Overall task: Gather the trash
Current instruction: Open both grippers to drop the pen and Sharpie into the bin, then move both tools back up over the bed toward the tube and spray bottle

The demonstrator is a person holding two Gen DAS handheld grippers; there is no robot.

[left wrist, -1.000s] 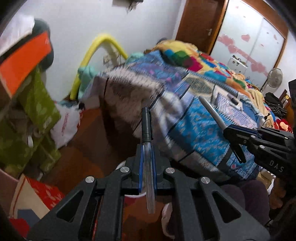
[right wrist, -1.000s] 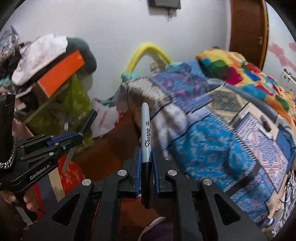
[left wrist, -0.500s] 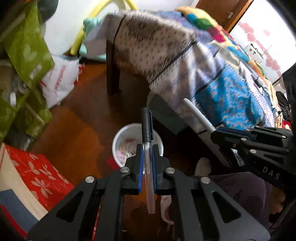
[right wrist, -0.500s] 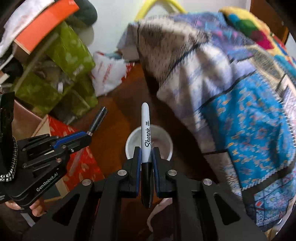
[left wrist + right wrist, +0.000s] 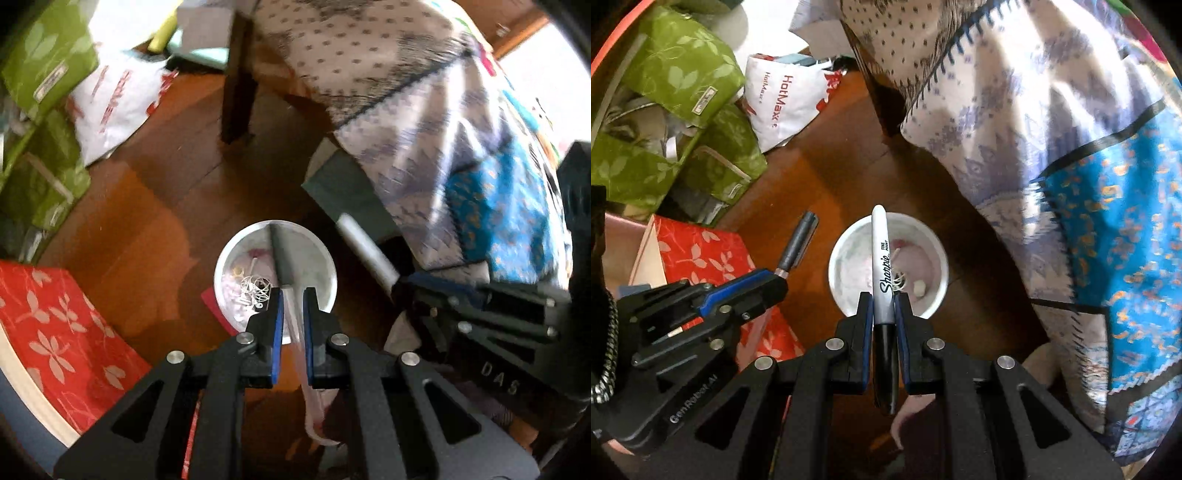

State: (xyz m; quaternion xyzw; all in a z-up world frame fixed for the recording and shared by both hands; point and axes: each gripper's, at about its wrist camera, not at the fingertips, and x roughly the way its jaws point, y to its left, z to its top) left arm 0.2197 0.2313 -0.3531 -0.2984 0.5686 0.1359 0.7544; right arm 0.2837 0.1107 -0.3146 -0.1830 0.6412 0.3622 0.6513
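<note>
right wrist view: right gripper is clamping a sharpie marker, left gripper a clear pen, both over the white bin at 12 o'clock; releasing straight down should be dropping them cleanly inside.

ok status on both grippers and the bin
Left gripper shut on pen. Right gripper shut on Sharpie marker. Both above white bin. Nothing blocking.

Left gripper clamped on pen – tip over white bin; right gripper w/ marker beside.
</note>
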